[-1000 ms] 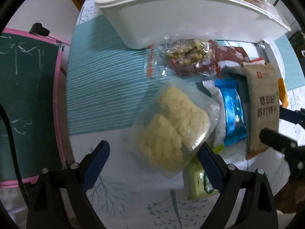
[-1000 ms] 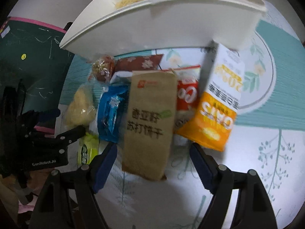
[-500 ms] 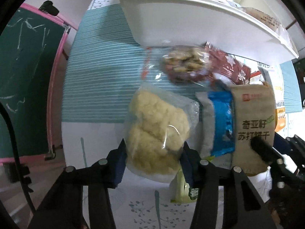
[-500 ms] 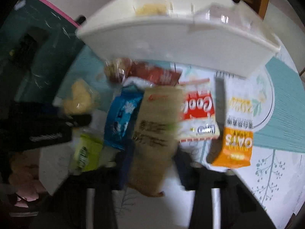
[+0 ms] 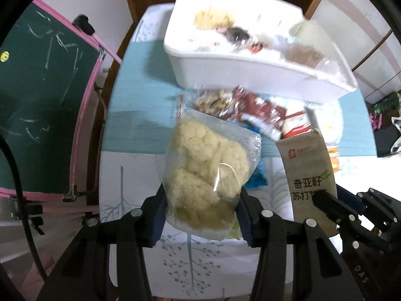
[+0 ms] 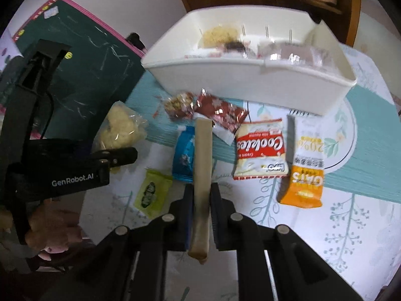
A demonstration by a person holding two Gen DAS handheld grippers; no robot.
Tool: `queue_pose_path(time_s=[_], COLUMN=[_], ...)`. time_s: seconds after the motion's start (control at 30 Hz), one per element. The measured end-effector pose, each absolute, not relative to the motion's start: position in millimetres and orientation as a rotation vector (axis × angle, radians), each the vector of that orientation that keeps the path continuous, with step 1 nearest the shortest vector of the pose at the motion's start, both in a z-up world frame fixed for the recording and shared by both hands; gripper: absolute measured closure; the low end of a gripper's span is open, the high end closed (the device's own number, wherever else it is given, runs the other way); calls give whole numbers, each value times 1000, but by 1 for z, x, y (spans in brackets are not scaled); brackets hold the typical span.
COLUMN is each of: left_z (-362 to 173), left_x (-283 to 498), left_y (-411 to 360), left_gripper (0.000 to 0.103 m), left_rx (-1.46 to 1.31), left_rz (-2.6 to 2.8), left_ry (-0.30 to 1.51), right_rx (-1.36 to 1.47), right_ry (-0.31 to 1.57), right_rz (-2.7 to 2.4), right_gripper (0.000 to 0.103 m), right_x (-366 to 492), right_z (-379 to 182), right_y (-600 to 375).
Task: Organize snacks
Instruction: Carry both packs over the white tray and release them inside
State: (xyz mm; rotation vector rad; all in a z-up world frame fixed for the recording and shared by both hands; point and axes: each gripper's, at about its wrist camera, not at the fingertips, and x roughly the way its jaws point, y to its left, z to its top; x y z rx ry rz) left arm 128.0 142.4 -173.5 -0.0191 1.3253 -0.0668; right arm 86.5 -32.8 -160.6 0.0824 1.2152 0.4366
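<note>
You are holding one snack in each gripper, and both belong in the white bin [image 5: 253, 57], so take that bin as your landmark. Your left gripper [image 5: 201, 215] is pinching the clear bag of pale puffed cakes [image 5: 208, 173] across its lower end; the bag's long axis is pointing up the view toward the bin's near wall, with the nut bar [image 5: 213, 102] and the red wrapper [image 5: 260, 107] lying between. Your right gripper [image 6: 201, 208] is clamping the brown cracker pouch [image 6: 202, 165] edge-on, pads pressed tight on its flat faces, its long axis also running toward the bin. The left hand looks nearer the bin's left end, the right nearer its middle. Both packs are hanging clear of the tablecloth [image 6: 351, 225], short of the bin, below its rim in view.
</note>
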Motion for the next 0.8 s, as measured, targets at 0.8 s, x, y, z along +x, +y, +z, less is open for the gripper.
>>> queue_pose_path(time_s=[0.8], left_z=[-6], left_x=[260], left_y=[82], left_gripper=[56], left_rx=[64], left_rz=[-150], left_ry=[1012], right_rx=[74], right_ry=[799], right_rz=[312], right_gripper=[90], right_x=[216], right_z=[18], right_y=[-70])
